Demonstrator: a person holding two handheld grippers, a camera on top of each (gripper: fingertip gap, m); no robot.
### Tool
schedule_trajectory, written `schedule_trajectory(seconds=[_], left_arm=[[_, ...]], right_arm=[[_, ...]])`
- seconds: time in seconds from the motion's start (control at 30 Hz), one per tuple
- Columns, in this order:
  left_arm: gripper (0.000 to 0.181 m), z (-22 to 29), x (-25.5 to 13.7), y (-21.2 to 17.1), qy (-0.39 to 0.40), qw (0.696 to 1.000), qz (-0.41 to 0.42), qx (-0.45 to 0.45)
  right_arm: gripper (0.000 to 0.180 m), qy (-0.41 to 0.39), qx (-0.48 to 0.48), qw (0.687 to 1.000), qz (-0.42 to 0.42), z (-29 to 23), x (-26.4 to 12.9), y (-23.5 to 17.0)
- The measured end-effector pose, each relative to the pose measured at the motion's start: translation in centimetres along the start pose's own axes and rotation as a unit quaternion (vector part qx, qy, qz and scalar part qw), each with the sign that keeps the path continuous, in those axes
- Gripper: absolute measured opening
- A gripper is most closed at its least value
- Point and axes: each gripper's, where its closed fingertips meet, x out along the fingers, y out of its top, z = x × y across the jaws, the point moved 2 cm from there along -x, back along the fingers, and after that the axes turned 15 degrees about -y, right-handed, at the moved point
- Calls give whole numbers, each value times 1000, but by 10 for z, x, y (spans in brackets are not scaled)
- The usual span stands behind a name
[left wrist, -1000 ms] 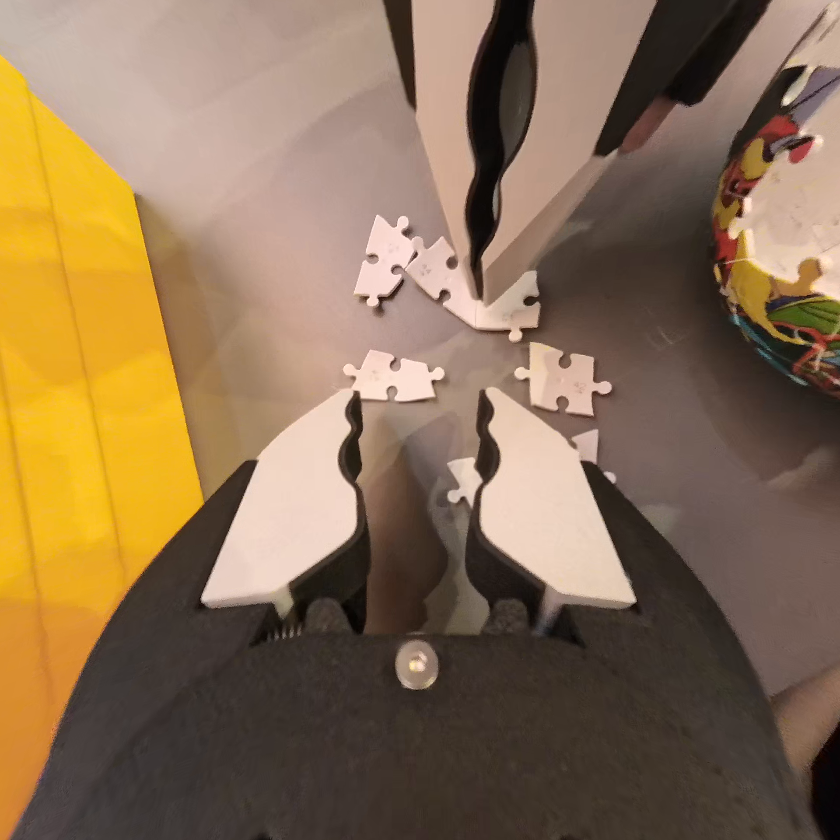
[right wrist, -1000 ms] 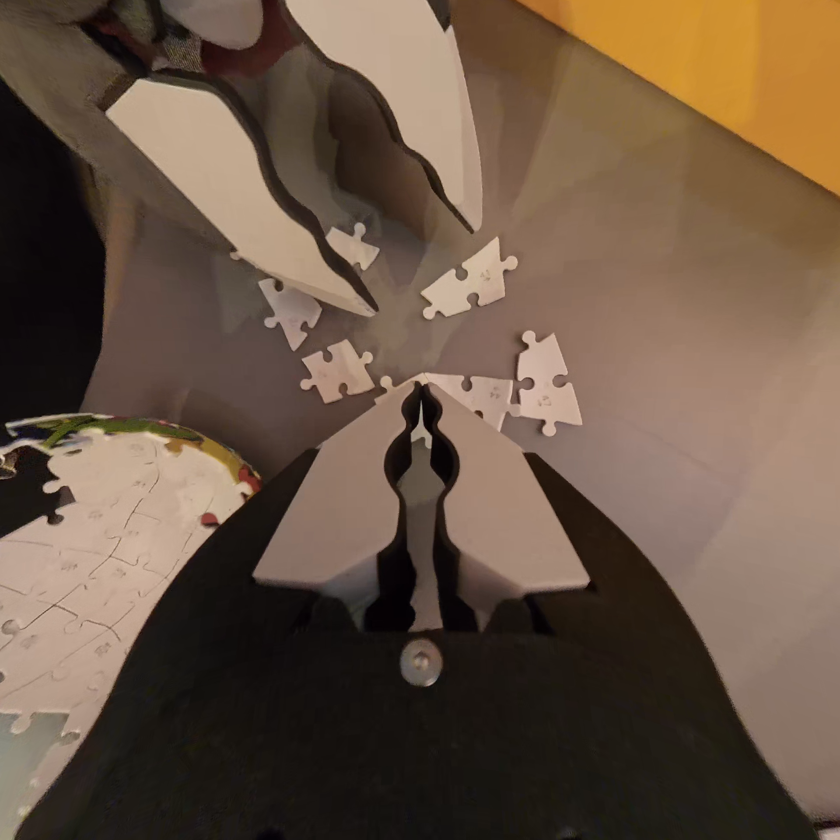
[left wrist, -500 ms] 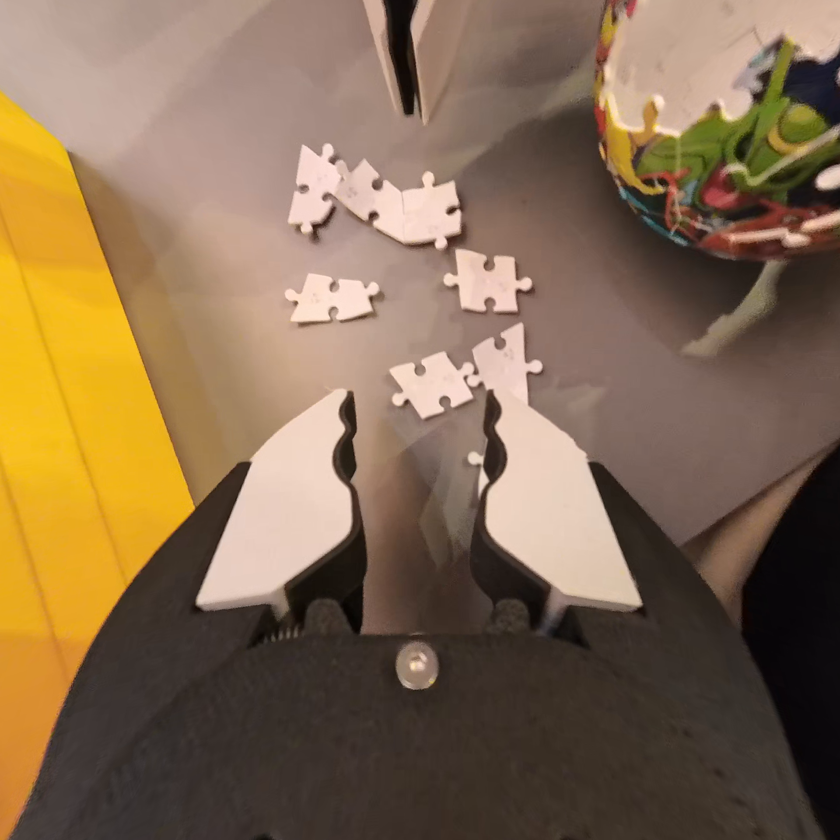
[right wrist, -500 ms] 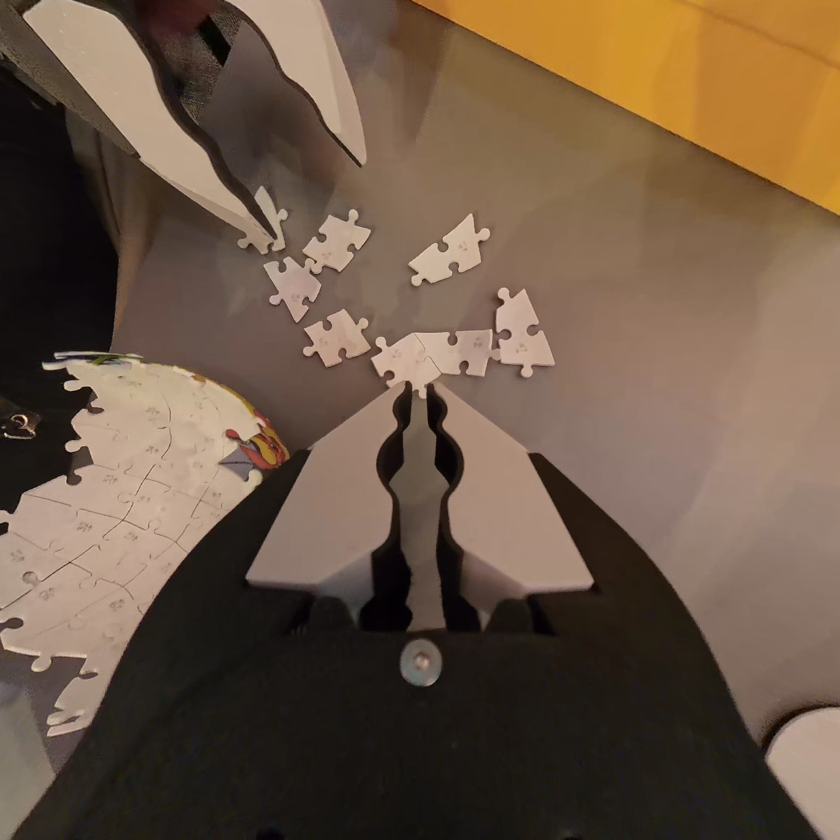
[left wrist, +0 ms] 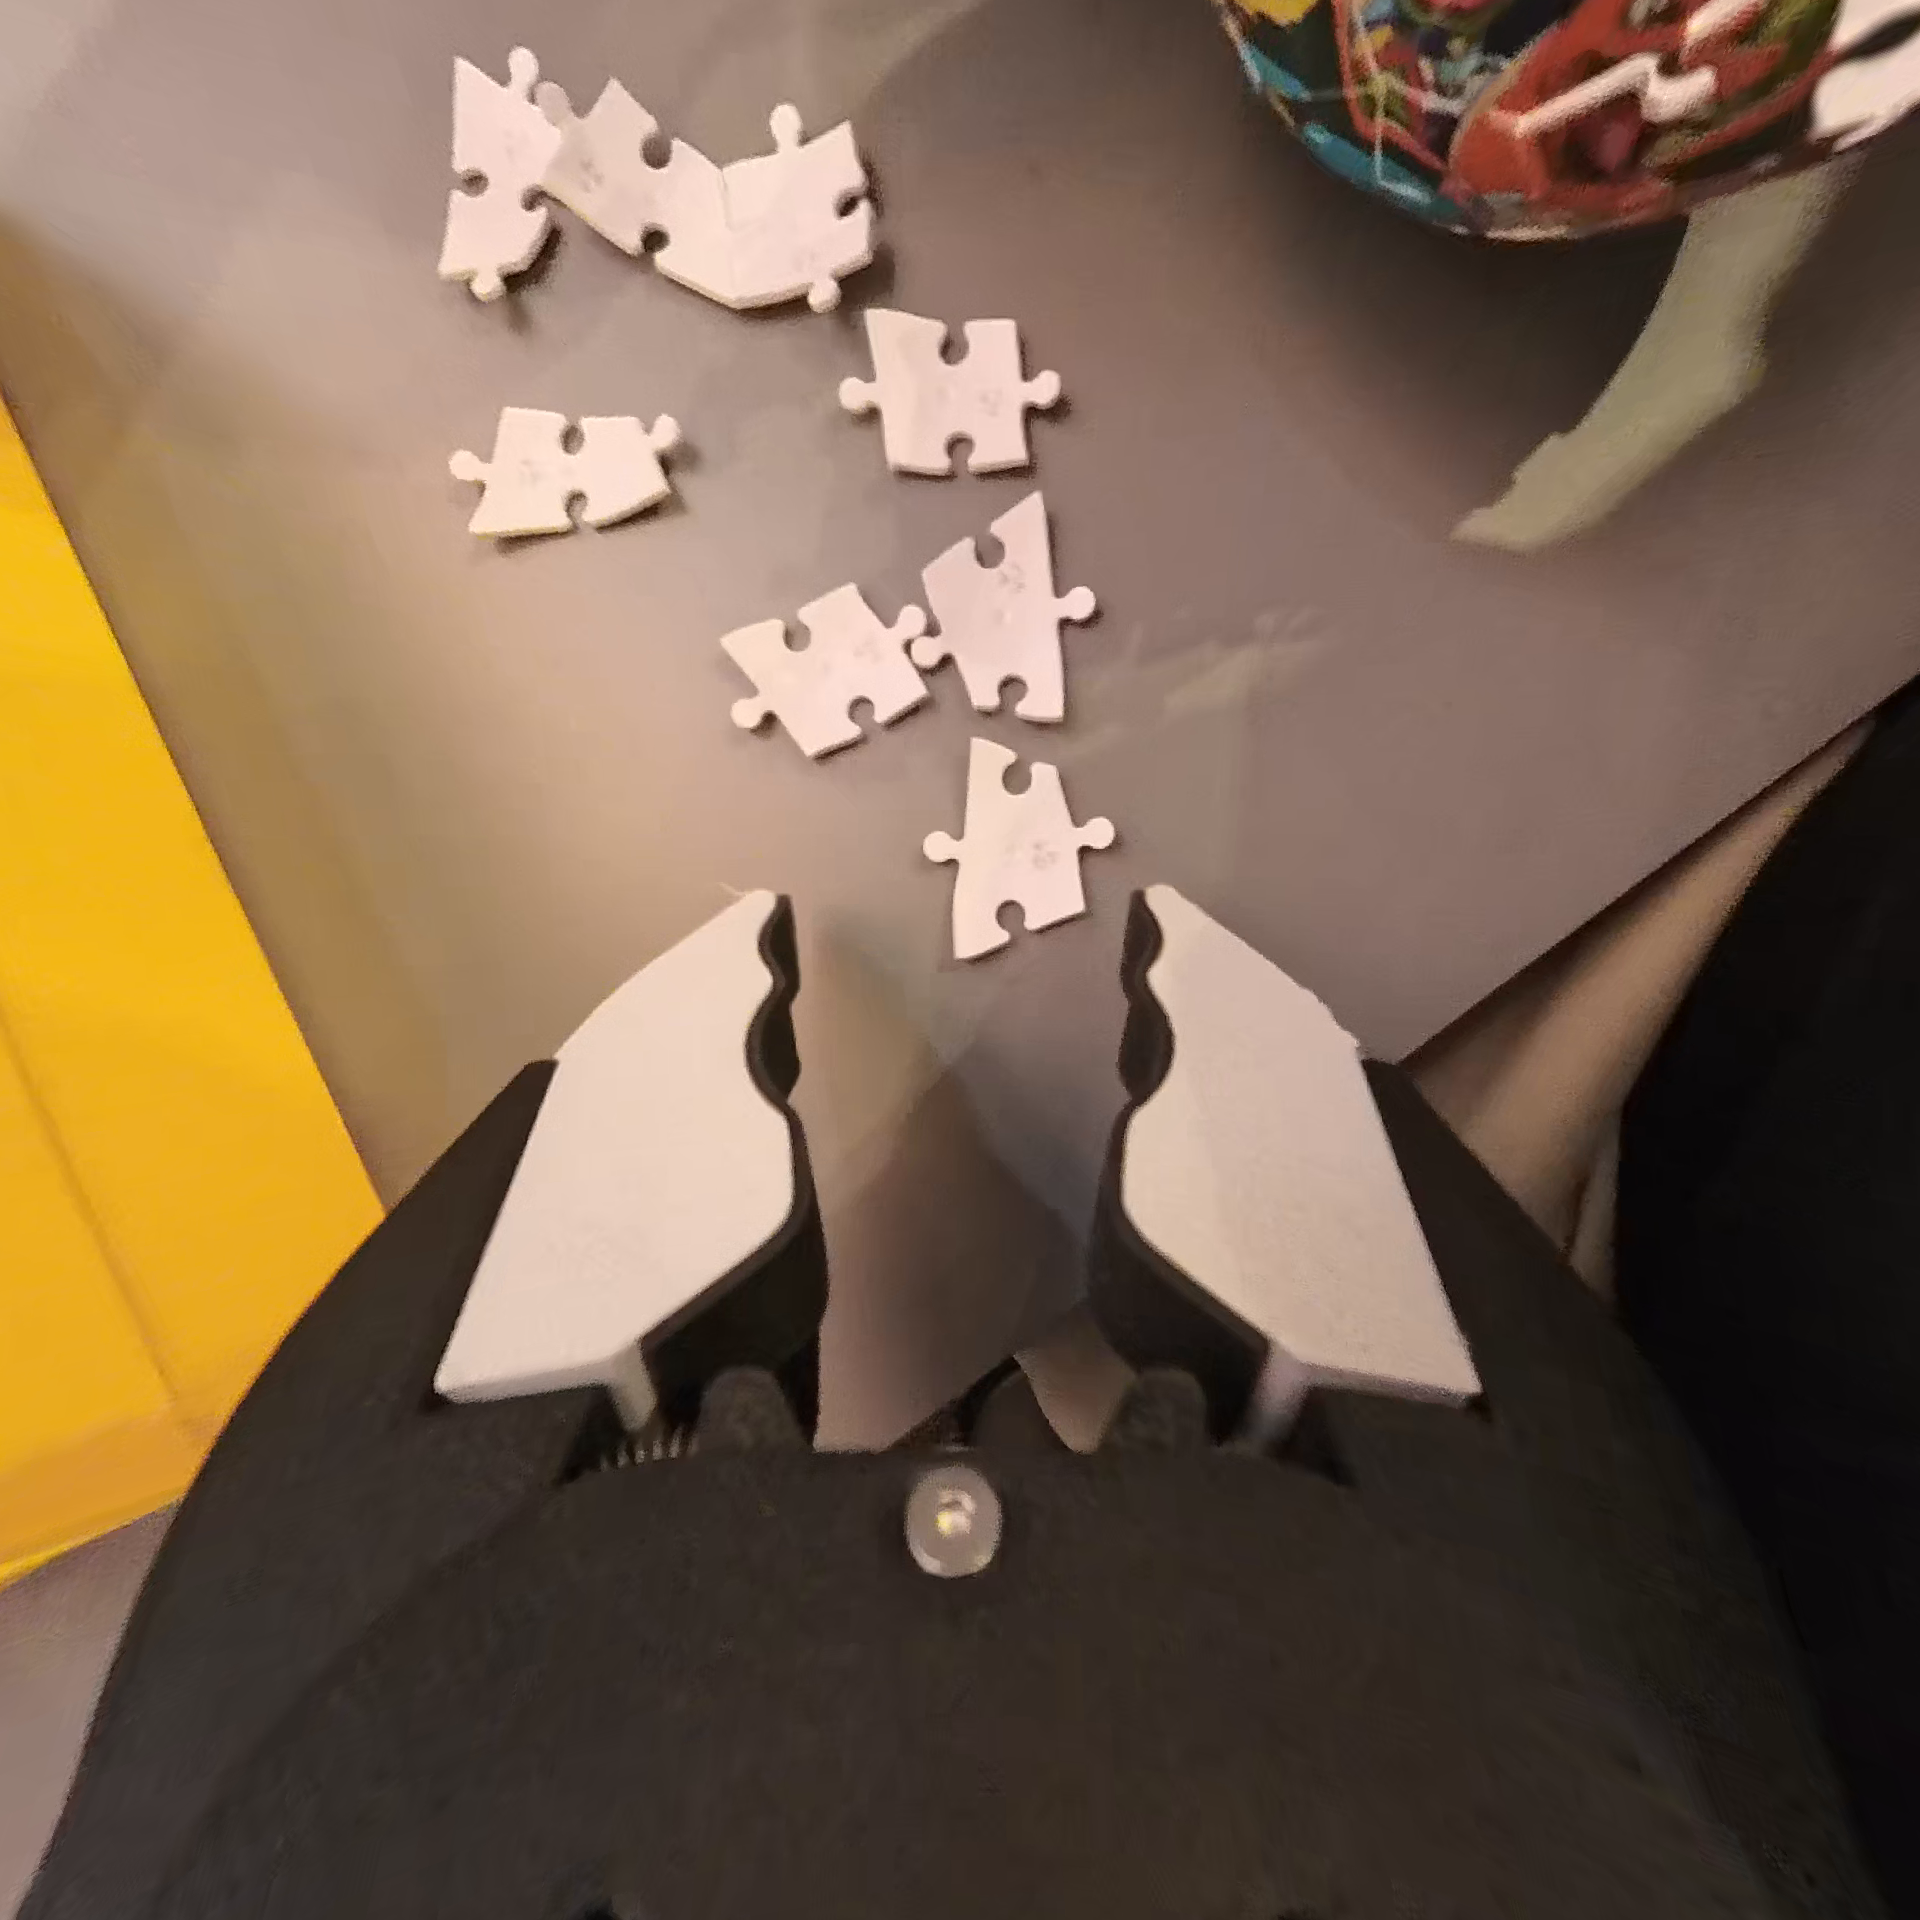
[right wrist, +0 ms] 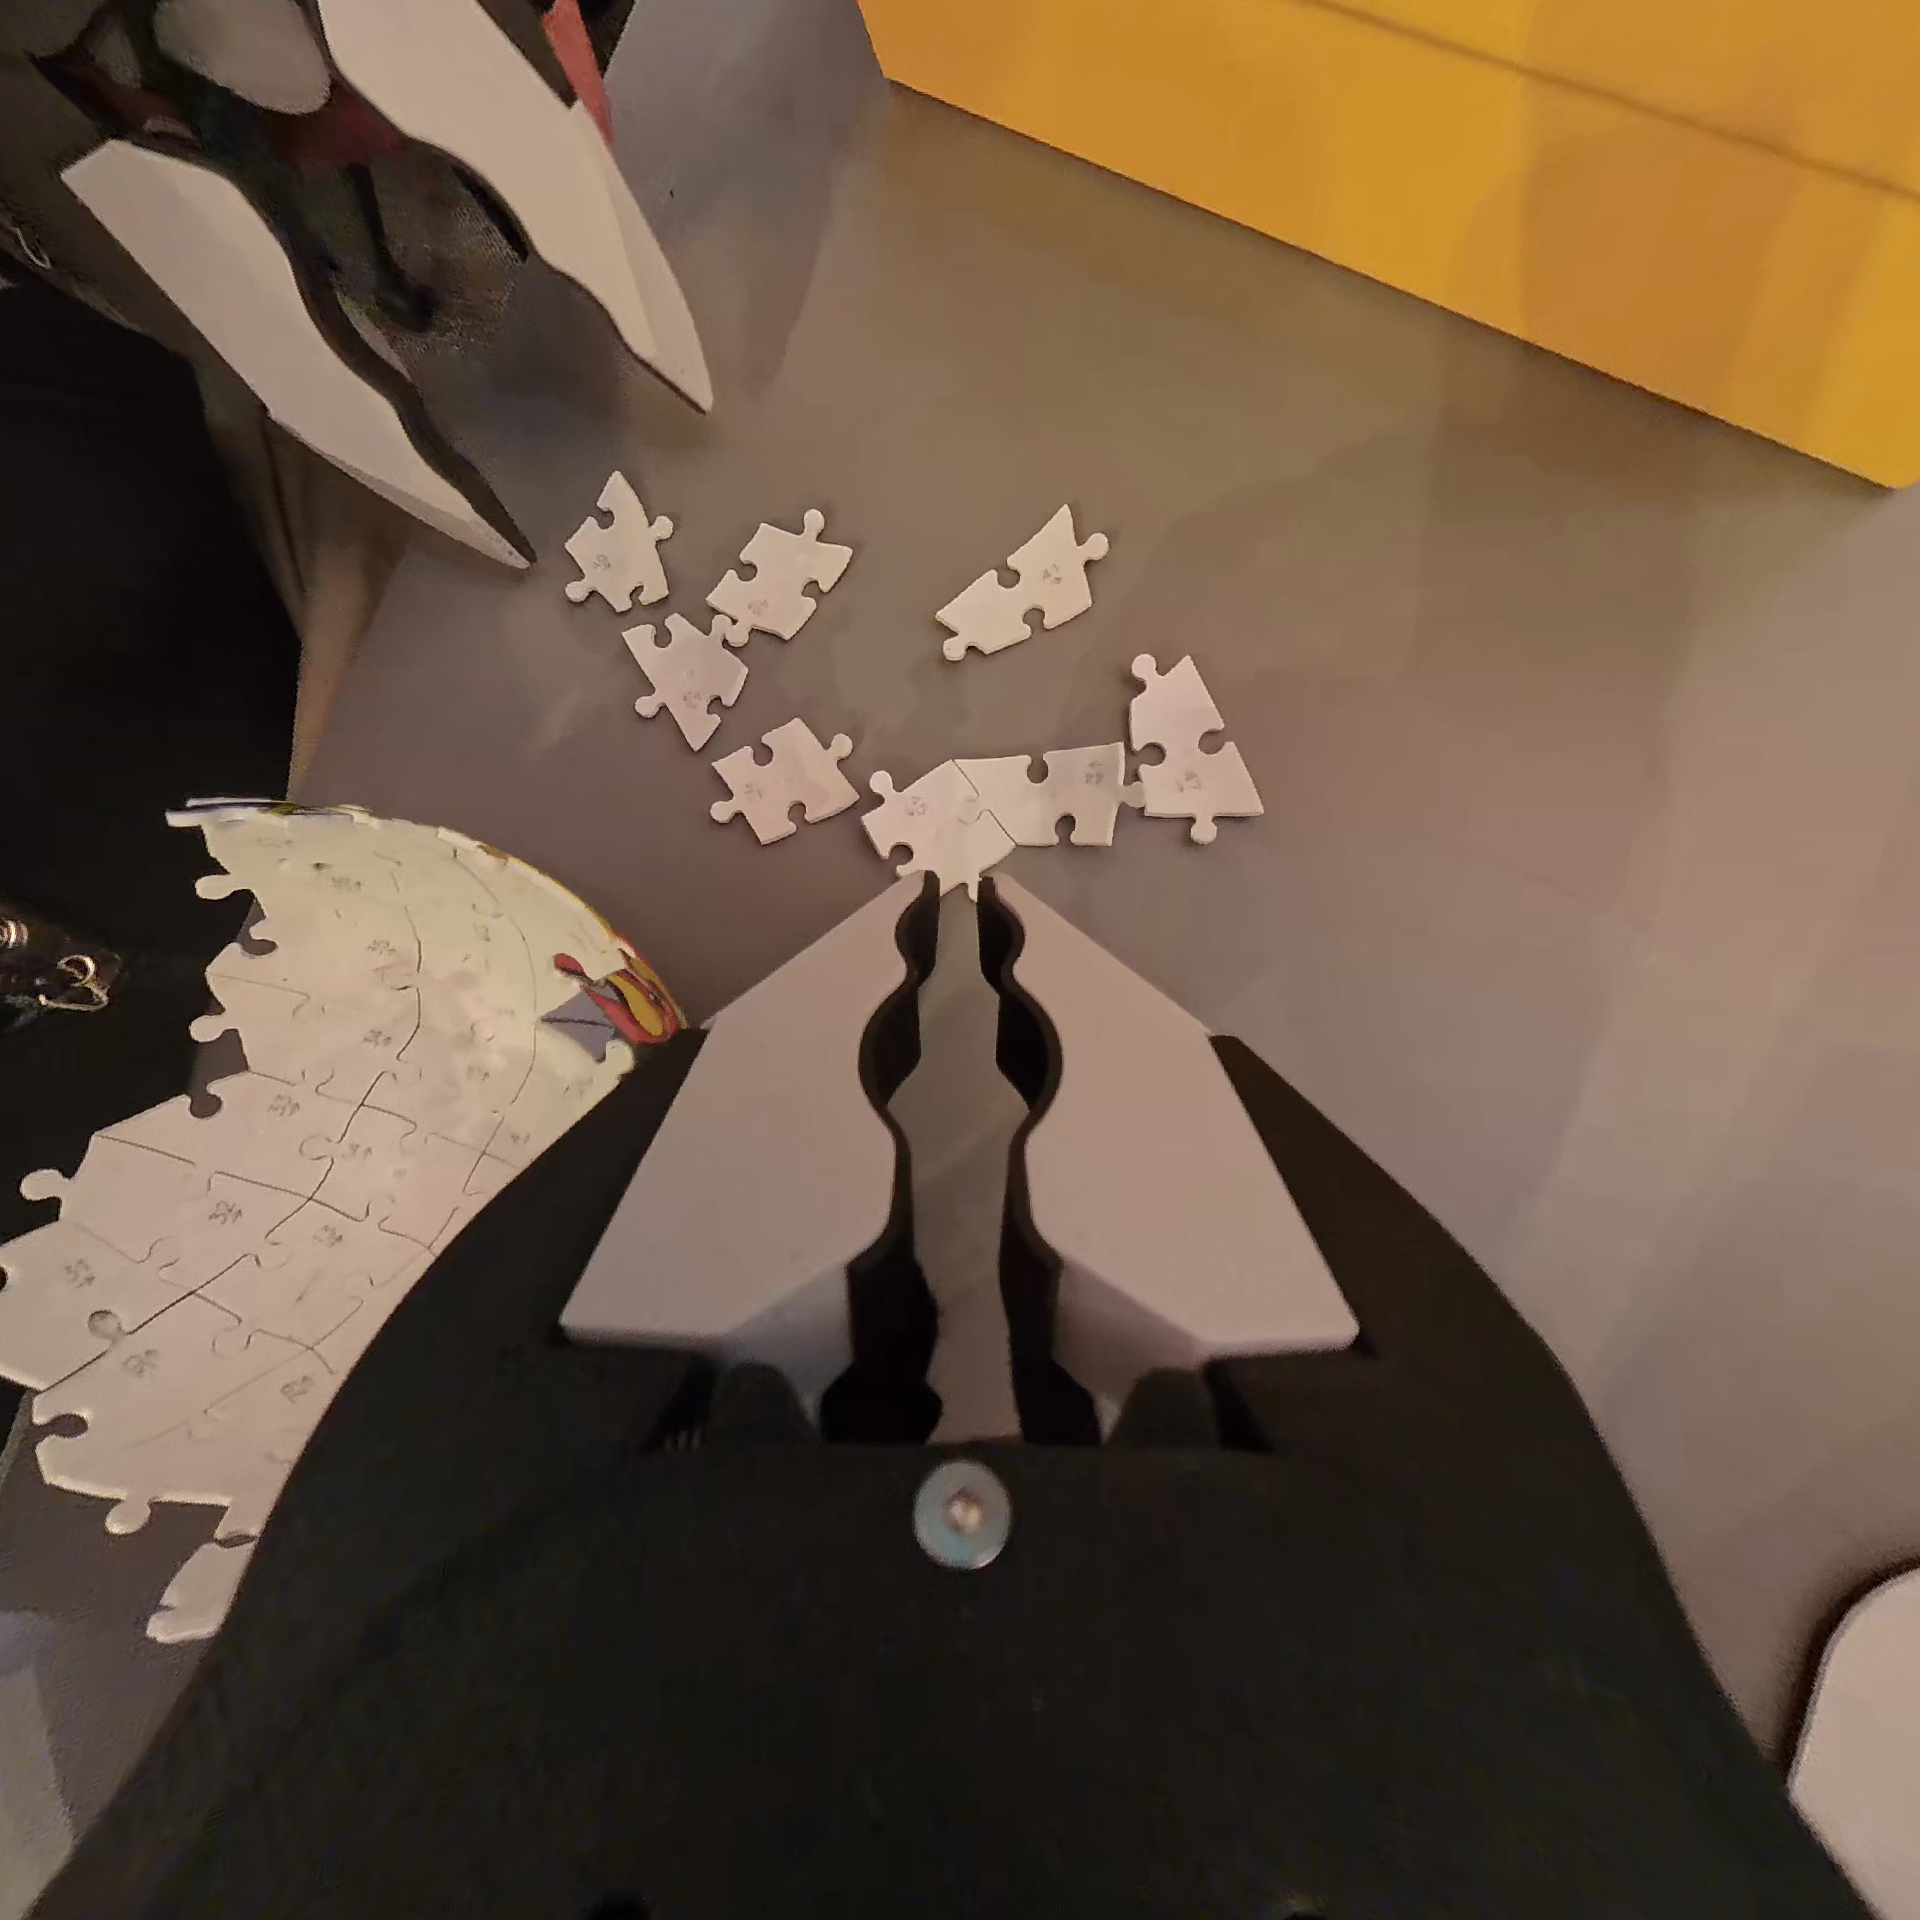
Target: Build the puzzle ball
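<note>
The joined pair of pieces is seen flat on the grey table, long axis running left-right, just ahead of the nearly closed, empty right gripper, w/ the wide-spread, empty left gripper farther off & the puzzle ball at left.

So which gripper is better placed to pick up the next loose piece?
Probably the left gripper: its jaws stand open with a loose puzzle piece just ahead. The right gripper is nearly closed at the joined pieces.

Left gripper: jaws wide apart, empty, above the table.
Right gripper: jaws nearly closed, empty, tips low over table.
</note>
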Motion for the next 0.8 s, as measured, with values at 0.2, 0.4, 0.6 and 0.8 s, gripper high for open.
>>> schedule_trajectory(seconds=[0.2, 0.4, 0.6, 0.8], left_arm=[[48, 7, 8, 1, -5, 1000, -4, 5], [23, 9, 11, 3, -10, 1000, 3, 3], [20, 6, 10, 4, -2, 1000, 3, 3], [14, -4, 7, 0, 11, 1000, 0, -7]], right_arm=[[5, -5, 3, 1000, 7, 0, -3, 0], [5, -8, 9, 1000, 14, 3, -6, -1], [9, -43, 35, 998, 30, 24, -4, 3], [22, -74, 29, 997, 12, 42, 16, 2]])
